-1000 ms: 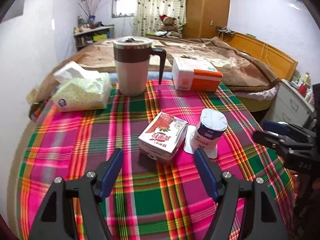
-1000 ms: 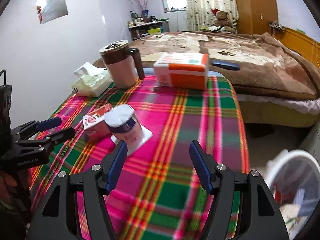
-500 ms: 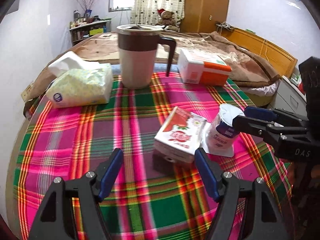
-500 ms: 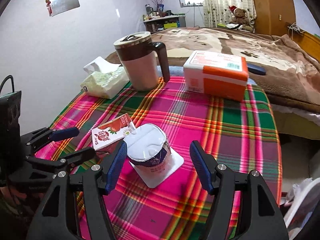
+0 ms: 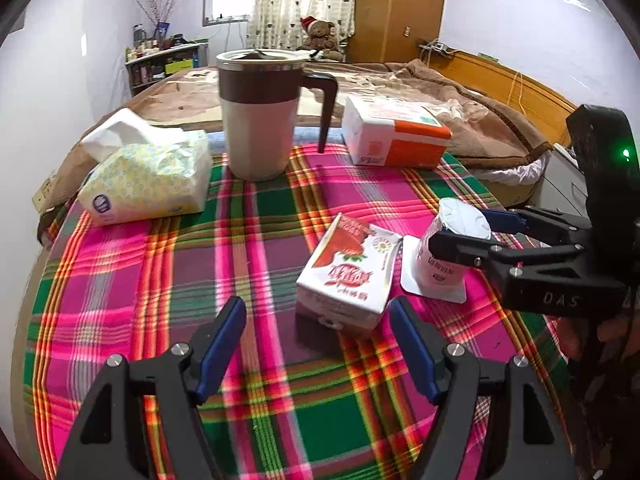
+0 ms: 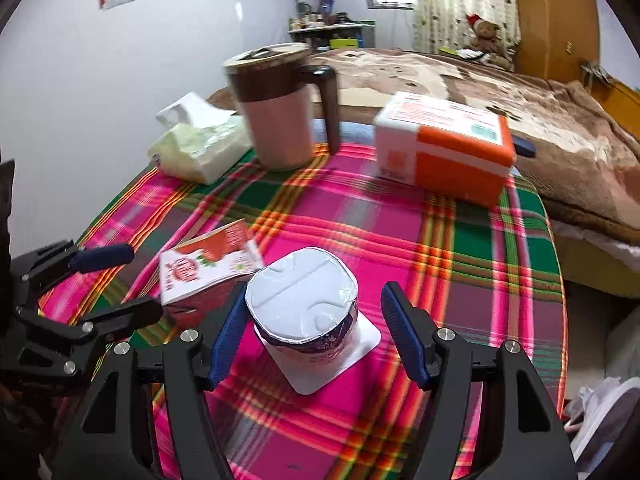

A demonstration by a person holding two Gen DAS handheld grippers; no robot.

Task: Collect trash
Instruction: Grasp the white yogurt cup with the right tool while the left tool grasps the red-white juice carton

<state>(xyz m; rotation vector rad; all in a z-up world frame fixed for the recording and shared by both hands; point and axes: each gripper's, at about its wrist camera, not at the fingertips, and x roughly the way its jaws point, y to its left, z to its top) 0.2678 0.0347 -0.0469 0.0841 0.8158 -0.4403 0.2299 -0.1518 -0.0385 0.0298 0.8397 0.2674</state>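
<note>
A white yogurt cup (image 6: 304,312) stands upside down on the plaid tablecloth (image 6: 460,260), between the open blue fingers of my right gripper (image 6: 316,332); the left pad is close to it, contact unclear. A red-and-white milk carton (image 5: 348,276) lies just left of the cup (image 5: 444,260). My left gripper (image 5: 316,340) is open, just short of the carton. In the left wrist view the right gripper (image 5: 476,232) straddles the cup. The carton also shows in the right wrist view (image 6: 208,268), with the left gripper (image 6: 116,280) beside it.
A beige and brown mug (image 5: 264,116), a tissue pack (image 5: 148,176) and an orange-and-white box (image 5: 392,136) stand at the table's far side. A bed (image 5: 460,100) lies behind. A white bin (image 6: 608,412) sits on the floor at lower right.
Both grippers moved forward. The right gripper came in around the yogurt cup, and the left gripper closed in on the milk carton. Both stayed open.
</note>
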